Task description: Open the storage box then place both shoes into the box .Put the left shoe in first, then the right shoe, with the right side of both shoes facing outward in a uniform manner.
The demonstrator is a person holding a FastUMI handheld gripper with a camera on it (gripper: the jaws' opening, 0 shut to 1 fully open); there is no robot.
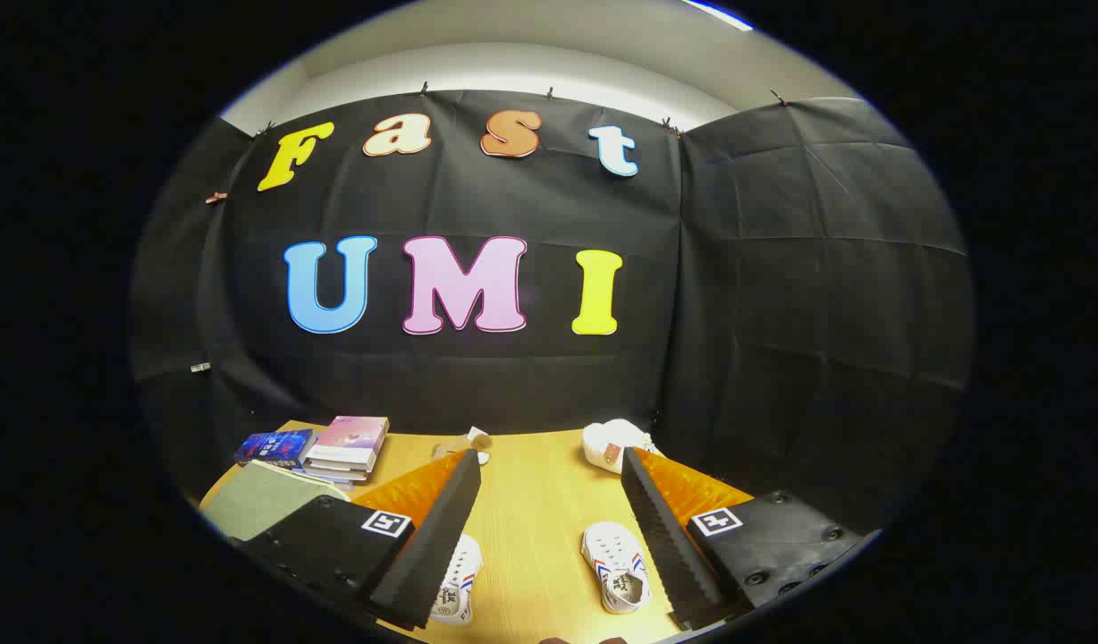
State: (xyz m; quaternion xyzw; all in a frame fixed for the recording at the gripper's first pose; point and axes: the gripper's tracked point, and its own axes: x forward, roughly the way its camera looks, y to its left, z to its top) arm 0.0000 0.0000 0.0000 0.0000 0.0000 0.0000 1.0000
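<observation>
Two white shoes with red and blue stripes lie on the wooden table (531, 501). One shoe (616, 566) rests between my fingers, close to the right finger. The other shoe (458, 580) is partly hidden behind the left finger. My gripper (549, 465) hangs above the table, open wide, with nothing between the fingers but the shoes below. Where the storage box stands I cannot tell.
A stack of books (348, 445) and a dark blue book (274, 446) lie at the far left of the table, with a grey-green flat thing (263, 508) in front of them. A white crumpled object (613, 442) and a small pale item (464, 444) sit near the back wall.
</observation>
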